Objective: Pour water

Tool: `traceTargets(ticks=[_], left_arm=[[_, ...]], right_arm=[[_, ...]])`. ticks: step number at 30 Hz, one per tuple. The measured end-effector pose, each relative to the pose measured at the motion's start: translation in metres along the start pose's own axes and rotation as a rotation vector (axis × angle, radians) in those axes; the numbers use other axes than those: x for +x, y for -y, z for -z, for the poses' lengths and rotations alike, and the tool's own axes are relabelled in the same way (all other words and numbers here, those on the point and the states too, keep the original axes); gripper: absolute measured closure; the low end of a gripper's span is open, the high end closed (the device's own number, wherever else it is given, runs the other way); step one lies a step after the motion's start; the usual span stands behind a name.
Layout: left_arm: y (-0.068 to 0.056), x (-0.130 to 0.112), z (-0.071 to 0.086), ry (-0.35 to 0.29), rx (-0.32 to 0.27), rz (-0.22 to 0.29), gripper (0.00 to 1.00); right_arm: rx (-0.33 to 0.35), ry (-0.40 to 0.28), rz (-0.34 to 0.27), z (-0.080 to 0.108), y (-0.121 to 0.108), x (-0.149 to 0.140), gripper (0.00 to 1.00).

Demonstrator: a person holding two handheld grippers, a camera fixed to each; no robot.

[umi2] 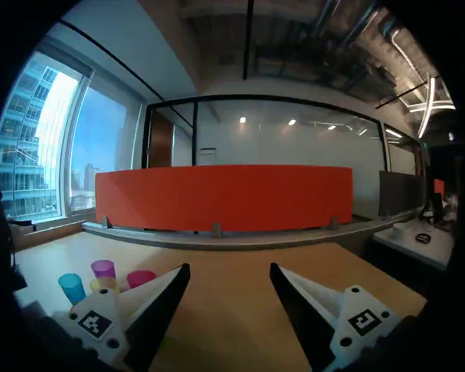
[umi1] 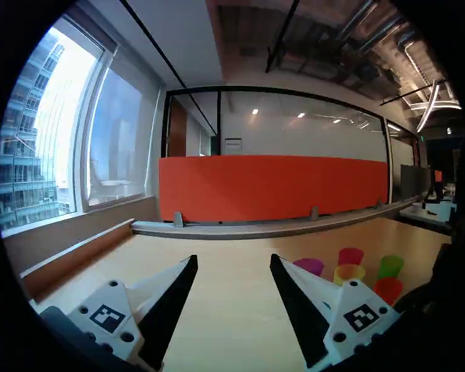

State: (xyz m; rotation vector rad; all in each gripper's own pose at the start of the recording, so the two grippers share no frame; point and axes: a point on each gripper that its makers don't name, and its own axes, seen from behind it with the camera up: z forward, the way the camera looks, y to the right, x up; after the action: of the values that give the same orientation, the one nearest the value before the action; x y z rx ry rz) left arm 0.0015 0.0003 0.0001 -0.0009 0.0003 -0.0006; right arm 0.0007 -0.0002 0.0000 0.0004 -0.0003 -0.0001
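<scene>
Left gripper [umi1: 232, 259] is held level over the wooden table [umi1: 232, 310], jaws spread wide with nothing between them. Right gripper [umi2: 229, 268] is carried the same way, wide and empty. Both are pointed at the orange panel [umi1: 270, 186] along the far table edge. This is judged a neutral pose before any grasp is committed.

Task items are the coloured cups [umi1: 350, 271], grouped on the table on the near side of the orange panel, well short of it. In the left gripper view they are seen off its right finger. In the right gripper view a blue cup [umi2: 72, 287] and its neighbours are partly hidden by its left finger. The group is therefore judged to sit between the two grippers (handy: one cup each).

The cups are stood upright and packed close; actual contact between them cannot be confirmed. Which cup holds water cannot be told, since the contents are not visible at this angle.

Approach is judged not yet begun. The tight grouping is a risk: neighbours may be knocked when one cup is picked.
</scene>
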Motion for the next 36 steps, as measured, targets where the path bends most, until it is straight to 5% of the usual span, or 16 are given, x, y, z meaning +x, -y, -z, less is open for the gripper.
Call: traceTargets(ticks=[20, 36], left_arm=[[-0.001, 0.116, -0.013, -0.001, -0.078, 0.013, 0.14], [-0.029, 0.115, -0.015, 0.026, -0.225, 0.006, 0.14]], right_arm=[[0.056, 0.033, 0.015, -0.003, 0.014, 0.080, 0.01], [0.202, 0.042, 0.000, -0.002, 0.036, 0.088, 0.01]])
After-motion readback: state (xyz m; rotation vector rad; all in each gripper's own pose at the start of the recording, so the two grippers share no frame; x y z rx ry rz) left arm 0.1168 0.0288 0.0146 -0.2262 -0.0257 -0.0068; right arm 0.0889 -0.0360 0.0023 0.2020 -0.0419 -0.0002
